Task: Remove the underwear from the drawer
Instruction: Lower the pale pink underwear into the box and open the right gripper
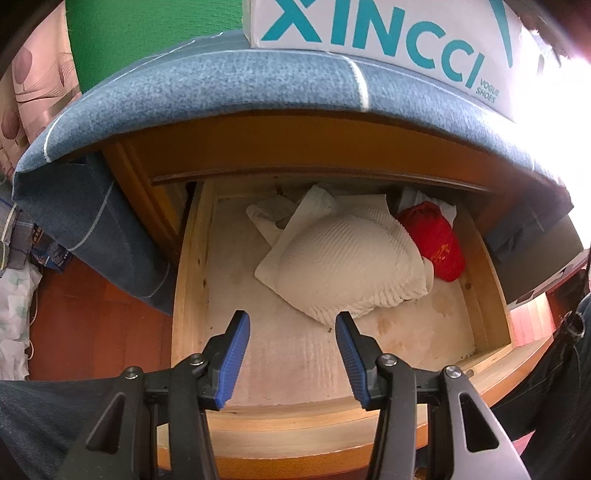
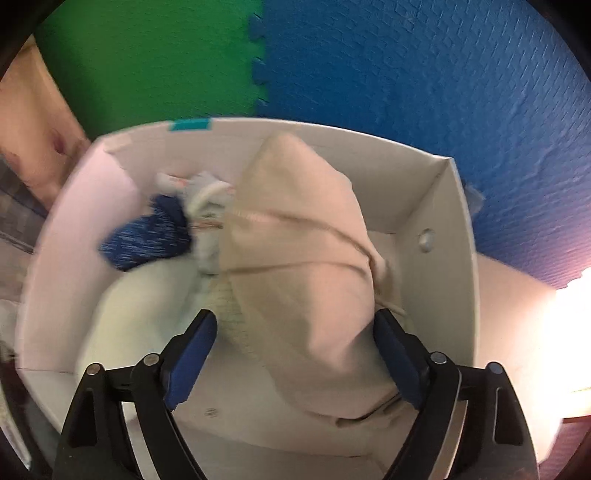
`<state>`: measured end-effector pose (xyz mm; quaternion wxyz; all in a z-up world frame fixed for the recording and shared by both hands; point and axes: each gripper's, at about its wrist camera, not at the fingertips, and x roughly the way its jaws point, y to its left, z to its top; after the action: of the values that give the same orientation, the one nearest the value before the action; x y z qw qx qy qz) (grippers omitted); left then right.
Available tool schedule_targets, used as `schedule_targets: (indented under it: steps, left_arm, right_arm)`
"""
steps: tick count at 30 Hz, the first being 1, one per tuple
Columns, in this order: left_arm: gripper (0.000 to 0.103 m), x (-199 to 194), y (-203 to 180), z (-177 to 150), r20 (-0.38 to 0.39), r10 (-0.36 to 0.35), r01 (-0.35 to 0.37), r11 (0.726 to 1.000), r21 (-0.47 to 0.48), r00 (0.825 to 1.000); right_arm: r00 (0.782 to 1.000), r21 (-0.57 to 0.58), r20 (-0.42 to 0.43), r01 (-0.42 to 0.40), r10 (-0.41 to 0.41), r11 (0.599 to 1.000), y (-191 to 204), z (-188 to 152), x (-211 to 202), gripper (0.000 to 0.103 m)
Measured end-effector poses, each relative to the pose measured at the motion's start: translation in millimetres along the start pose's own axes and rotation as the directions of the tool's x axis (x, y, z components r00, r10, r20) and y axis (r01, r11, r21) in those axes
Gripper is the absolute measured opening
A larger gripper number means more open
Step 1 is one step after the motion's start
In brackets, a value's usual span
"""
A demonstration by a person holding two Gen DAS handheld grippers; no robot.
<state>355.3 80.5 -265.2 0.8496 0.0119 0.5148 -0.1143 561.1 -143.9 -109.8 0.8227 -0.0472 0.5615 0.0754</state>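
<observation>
The wooden drawer [image 1: 192,277] stands pulled out below me. A white ribbed piece of underwear [image 1: 343,254] lies in its middle, with a red folded item [image 1: 436,243] at its right and more white cloth behind. My left gripper [image 1: 292,319] hovers open and empty over the drawer's front part, just short of the white piece. In the right wrist view a beige garment [image 2: 303,258] lies in a white box [image 2: 436,206], stretching between the jaws of my right gripper [image 2: 295,314]. Those jaws stand wide, and the left pad is clear of the cloth.
A blue patterned item [image 2: 147,236] and small white pieces [image 2: 207,199] also lie in the box. A shoe box [image 1: 369,33] sits on a blue-grey cloth [image 1: 221,92] draped over the cabinet top above the drawer. A person's dark trouser leg [image 1: 44,424] is at lower left.
</observation>
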Motion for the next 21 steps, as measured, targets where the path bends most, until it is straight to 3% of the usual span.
schedule_targets:
  steps: [4, 10, 13, 15, 21]
  left_arm:
    - [0.049, 1.2, 0.4, 0.3, -0.001, 0.008, -0.008, 1.0, 0.008, 1.0]
    - [0.049, 4.7, 1.3, -1.1, -0.011, 0.018, -0.018, 1.0, 0.013, 1.0]
    - [0.049, 7.0, 0.4, -1.8, -0.015, 0.023, -0.023, 1.0, 0.02, 1.0]
    - [0.049, 7.9, 0.2, -2.4, -0.016, 0.026, -0.026, 0.999, 0.024, 1.0]
    - [0.049, 10.9, 1.5, -3.3, -0.024, 0.026, -0.025, 0.999, 0.019, 0.999]
  right_arm:
    - [0.993, 0.046, 0.092, -0.082, 0.078, 0.996, -9.1, -0.9, -21.8, 0.086]
    - [0.971, 0.091, 0.241, -0.013, -0.009, 0.996, -21.8, -12.9, -56.2, 0.086]
    - [0.941, 0.114, 0.331, 0.032, -0.069, 0.993, -22.6, -31.5, -77.6, 0.088]
    - [0.926, 0.111, 0.371, 0.032, -0.071, 0.993, -21.4, -45.1, -86.4, 0.091]
    - [0.913, 0.106, 0.406, -0.017, -0.027, 0.994, -15.8, -95.1, -96.3, 0.093]
